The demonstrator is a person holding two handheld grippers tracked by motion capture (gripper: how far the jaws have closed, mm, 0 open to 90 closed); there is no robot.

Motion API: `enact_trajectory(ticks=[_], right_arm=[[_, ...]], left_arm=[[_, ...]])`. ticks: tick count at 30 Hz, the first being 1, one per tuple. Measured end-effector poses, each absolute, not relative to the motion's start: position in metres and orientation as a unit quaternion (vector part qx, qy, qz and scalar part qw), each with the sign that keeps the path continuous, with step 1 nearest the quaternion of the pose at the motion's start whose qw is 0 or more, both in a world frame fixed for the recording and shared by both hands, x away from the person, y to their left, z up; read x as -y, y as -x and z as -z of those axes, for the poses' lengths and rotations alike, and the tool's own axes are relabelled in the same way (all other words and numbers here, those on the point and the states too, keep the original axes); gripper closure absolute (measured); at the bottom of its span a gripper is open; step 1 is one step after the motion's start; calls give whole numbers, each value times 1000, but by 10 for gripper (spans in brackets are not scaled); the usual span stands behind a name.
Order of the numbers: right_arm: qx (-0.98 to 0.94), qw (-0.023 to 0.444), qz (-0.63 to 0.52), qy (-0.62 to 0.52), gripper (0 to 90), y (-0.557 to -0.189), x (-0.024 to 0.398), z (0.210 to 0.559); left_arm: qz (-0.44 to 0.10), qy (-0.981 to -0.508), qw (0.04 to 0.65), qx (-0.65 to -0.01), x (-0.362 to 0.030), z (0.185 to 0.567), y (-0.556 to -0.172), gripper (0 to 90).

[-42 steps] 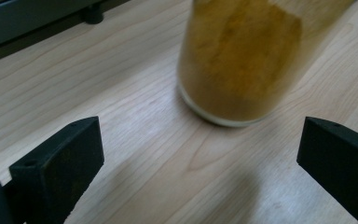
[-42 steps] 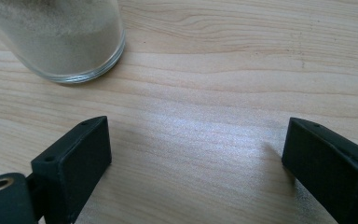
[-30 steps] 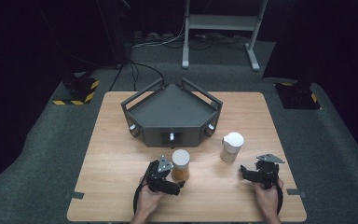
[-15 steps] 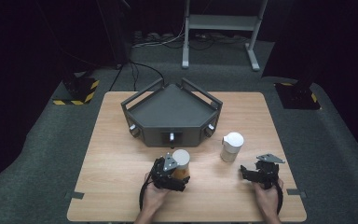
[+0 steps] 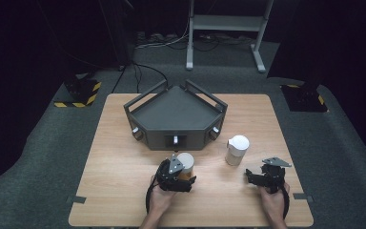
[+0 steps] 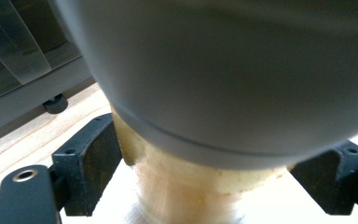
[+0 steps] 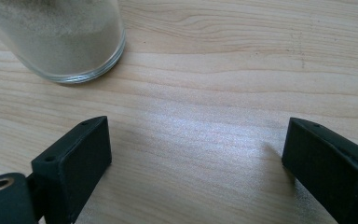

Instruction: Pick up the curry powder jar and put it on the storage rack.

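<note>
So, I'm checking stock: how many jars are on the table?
2. The tan jar stands between the left gripper jaws, just in front of the grey tray; the white-lidded jar stands right of it.

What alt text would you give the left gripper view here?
A jar with a yellowish body and a wide grey lid stands between the left gripper's black jaws, which have just been closing around its body below the lid. Behind it lie the wooden table and a dark grey tray's wall.
</note>
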State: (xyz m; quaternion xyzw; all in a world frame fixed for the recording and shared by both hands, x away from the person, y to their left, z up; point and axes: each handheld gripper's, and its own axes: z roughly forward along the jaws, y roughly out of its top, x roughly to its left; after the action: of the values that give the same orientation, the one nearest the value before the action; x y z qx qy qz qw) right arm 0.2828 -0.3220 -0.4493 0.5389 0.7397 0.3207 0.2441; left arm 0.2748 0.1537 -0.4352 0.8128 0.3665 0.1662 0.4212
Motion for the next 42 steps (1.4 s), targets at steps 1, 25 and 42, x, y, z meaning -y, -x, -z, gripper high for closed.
enact_trajectory(ticks=[1, 25, 42], right_arm=[[-740, 244, -321, -539, 76, -283, 322, 449], [-740, 244, -321, -539, 76, -283, 322, 449], [-740, 244, -321, -539, 77, -283, 322, 449]], left_arm=[[-167, -811, 424, -367, -154, 435, -275, 158], [-175, -803, 434, -371, -150, 432, -277, 303], [-170, -796, 438, -381, -152, 430, -276, 313]])
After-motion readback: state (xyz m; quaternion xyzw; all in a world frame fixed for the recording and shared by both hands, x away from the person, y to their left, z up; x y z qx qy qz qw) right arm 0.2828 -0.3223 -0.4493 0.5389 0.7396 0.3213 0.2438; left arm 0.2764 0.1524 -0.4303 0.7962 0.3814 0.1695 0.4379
